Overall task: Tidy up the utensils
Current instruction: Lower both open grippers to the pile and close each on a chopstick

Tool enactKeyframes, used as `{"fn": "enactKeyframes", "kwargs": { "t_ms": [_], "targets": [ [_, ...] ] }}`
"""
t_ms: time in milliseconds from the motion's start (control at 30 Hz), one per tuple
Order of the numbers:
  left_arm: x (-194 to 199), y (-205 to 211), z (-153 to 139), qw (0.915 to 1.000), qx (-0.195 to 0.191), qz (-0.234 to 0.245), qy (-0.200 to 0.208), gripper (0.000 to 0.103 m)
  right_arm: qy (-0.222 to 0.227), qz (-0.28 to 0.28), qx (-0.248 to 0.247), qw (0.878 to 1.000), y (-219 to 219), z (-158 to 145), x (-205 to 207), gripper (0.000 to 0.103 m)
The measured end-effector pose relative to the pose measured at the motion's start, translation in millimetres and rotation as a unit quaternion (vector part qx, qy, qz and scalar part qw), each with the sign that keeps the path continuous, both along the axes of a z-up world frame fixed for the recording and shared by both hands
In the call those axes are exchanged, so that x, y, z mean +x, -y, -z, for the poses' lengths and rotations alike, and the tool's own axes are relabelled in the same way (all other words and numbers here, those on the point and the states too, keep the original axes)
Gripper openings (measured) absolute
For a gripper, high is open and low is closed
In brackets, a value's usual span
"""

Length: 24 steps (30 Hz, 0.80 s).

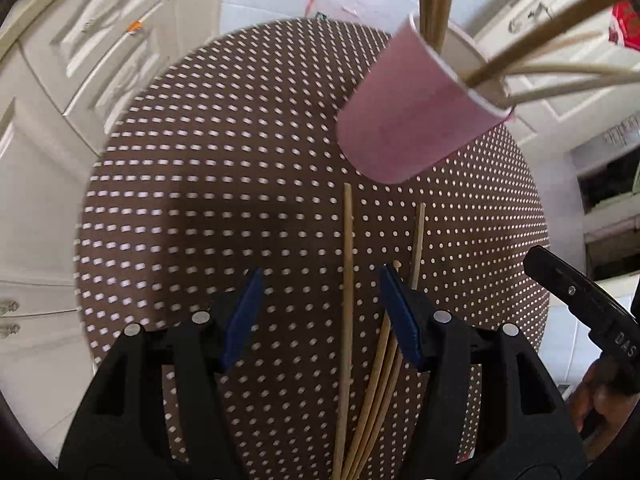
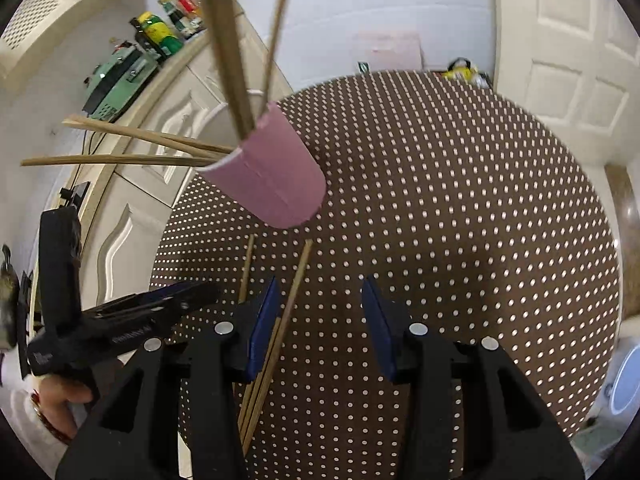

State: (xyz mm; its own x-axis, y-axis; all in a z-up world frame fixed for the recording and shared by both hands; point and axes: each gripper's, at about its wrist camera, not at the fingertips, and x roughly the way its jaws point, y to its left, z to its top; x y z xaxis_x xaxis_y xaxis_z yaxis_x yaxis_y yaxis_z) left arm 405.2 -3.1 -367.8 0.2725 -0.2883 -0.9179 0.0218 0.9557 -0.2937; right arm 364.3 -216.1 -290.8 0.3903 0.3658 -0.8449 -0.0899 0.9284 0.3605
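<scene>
A pink paper cup [image 1: 416, 104] stands on the round brown dotted table [image 1: 240, 160] and holds several wooden chopsticks [image 1: 532, 60]. It also shows in the right wrist view [image 2: 276, 176]. Several loose chopsticks [image 1: 348, 300] lie on the table in front of the cup, also seen in the right wrist view [image 2: 288, 312]. My left gripper [image 1: 320, 312] is open above them, one chopstick between its fingers, untouched. My right gripper [image 2: 320, 320] is open and empty, the loose chopsticks by its left finger [image 2: 262, 328].
White cabinets [image 1: 80, 60] stand to the left of the table. A counter with bottles [image 2: 160, 32] and a green appliance [image 2: 116, 76] runs along the left in the right wrist view. A white door [image 2: 568, 60] is at the far right. The left gripper's body [image 2: 120, 328] is beside the right one.
</scene>
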Motion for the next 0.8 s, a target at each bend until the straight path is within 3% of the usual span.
{"fn": "enactKeyframes", "kwargs": {
  "t_ms": [267, 433, 533, 667, 800],
  "targets": [
    [21.2, 13.2, 16.4, 0.9996, 0.024, 0.005, -0.015, 0.060, -0.042, 0.005, 0.015, 0.999, -6.6, 21.1, 16.1, 0.040],
    [27.9, 30.4, 17.0, 0.9960, 0.087, 0.021, 0.001, 0.057, -0.064, 0.010, 0.023, 0.998, -11.2, 31.8, 23.7, 0.040],
    [24.8, 37.6, 17.6, 0.9916, 0.125, 0.030, 0.014, 0.044, -0.073, -0.001, 0.013, 0.997, -21.0, 35.9, 28.7, 0.040],
    [25.1, 36.0, 16.6, 0.9900, 0.134, 0.040, 0.017, 0.031, -0.090, -0.007, -0.003, 0.996, -33.3, 42.4, 33.9, 0.040],
    [23.0, 33.2, 16.1, 0.9898, 0.133, 0.047, 0.021, 0.022, -0.108, -0.022, -0.018, 0.994, -46.8, 49.9, 37.4, 0.032]
  ]
}}
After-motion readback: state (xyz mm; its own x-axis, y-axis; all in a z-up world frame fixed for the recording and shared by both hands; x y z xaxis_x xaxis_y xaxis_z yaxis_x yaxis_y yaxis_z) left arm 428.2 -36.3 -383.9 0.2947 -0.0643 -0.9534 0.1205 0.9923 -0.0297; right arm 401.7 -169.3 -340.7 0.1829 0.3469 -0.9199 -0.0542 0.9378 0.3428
